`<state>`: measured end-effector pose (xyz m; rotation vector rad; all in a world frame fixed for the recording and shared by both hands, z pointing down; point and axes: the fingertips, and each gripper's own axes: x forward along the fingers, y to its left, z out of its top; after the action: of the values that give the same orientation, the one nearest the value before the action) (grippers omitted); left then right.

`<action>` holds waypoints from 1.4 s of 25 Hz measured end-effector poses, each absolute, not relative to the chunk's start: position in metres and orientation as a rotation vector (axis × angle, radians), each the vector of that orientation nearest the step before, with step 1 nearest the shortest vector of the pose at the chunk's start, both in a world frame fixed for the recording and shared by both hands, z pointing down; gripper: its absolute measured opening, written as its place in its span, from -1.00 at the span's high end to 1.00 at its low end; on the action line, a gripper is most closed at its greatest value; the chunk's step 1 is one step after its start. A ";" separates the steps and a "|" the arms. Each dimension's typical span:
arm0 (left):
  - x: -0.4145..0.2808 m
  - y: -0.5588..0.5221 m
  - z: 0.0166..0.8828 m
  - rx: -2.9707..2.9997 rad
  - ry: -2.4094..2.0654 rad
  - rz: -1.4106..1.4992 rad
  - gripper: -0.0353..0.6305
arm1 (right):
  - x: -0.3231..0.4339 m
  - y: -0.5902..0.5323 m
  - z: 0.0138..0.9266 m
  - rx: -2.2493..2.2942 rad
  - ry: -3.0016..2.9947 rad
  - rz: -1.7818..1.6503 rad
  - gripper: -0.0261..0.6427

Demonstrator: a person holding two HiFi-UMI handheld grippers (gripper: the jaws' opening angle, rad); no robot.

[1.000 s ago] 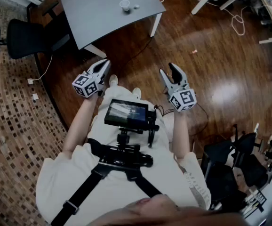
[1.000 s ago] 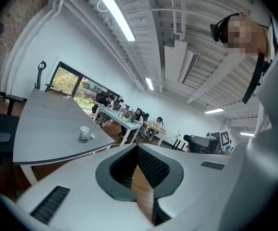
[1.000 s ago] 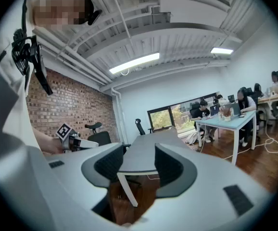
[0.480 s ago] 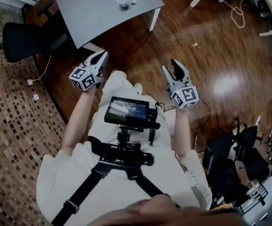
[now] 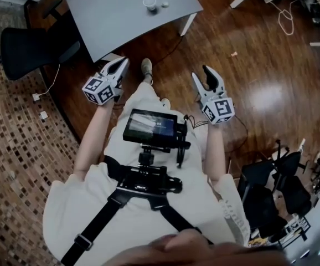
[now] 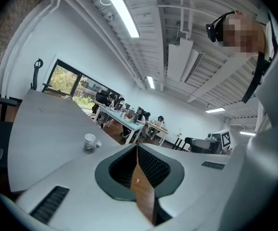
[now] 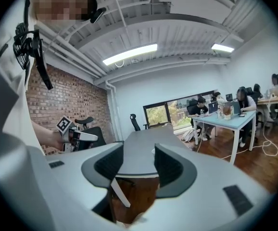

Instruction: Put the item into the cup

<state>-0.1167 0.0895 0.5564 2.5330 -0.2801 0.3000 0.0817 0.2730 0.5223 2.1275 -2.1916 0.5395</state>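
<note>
Two grippers, both empty, both mine.

1. The left gripper (image 6: 137,147) has its jaws drawn together to a sliver, with nothing between them.
2. The right gripper (image 7: 139,149) has its jaws standing apart, and only table edge and floor show through the gap.
3. The item (image 5: 164,5) is small and pale, lying on the table (image 5: 121,21), well apart from both grippers.
4. The cup (image 5: 150,3) is white and upright, just beside the item.

Hazards, as I judge them:
- The item is tiny, so an off-centre pinch could flick it over the nearby table edge.
- The cup looks light, so a jaw sweeping in beside it could tip it.
</note>
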 end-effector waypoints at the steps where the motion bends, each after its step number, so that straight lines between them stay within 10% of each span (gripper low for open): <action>1: -0.111 0.079 0.558 2.530 -0.272 0.308 0.83 | 0.085 0.261 0.520 2.125 -2.190 0.531 0.28; 35: -0.015 -0.142 0.605 2.501 -0.209 0.541 0.76 | 0.173 -0.007 0.603 1.960 -2.044 0.666 0.30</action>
<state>-0.0147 -0.1419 0.6045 2.5006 -0.2089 0.5407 0.1734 -0.0072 0.6033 1.9603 -2.0437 0.6656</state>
